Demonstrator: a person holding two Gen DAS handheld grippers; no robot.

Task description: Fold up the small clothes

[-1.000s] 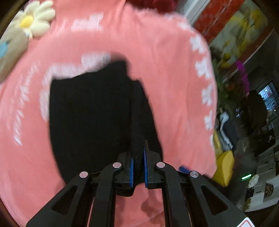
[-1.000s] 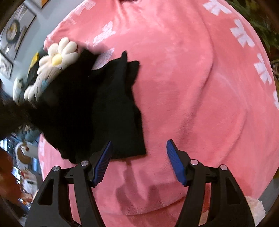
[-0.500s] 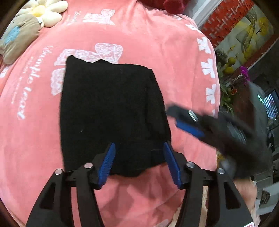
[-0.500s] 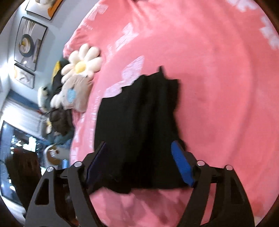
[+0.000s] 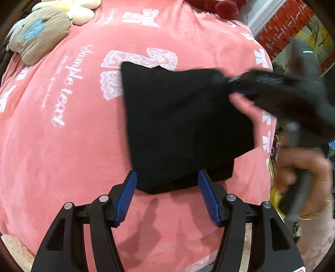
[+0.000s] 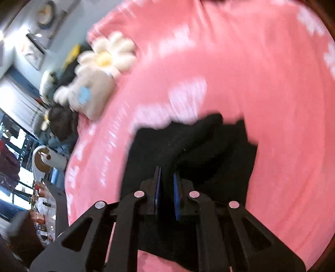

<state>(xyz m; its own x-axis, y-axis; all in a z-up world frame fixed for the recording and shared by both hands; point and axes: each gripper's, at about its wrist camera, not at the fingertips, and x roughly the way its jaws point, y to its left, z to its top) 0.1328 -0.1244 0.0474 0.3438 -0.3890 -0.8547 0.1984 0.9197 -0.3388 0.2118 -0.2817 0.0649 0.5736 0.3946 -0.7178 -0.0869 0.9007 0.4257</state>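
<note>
A black garment (image 5: pixel 180 125) lies folded on a pink blanket (image 5: pixel 62 146). My left gripper (image 5: pixel 167 188) is open and empty, its blue pads either side of the garment's near edge. My right gripper (image 6: pixel 166 188) is shut on the garment's (image 6: pixel 188 157) right side and lifts that edge. It shows blurred in the left wrist view (image 5: pixel 247 85), pulling the cloth up at the right.
A daisy plush (image 6: pixel 106 56) and a beige plush (image 5: pixel 39 35) lie at the blanket's far left. A dark red plush (image 5: pixel 224 8) is at the back. The blanket's right edge drops off to a room with furniture.
My left gripper let go of the garment and opened, then drew back. My right gripper came over the garment's right side and shut on it.
</note>
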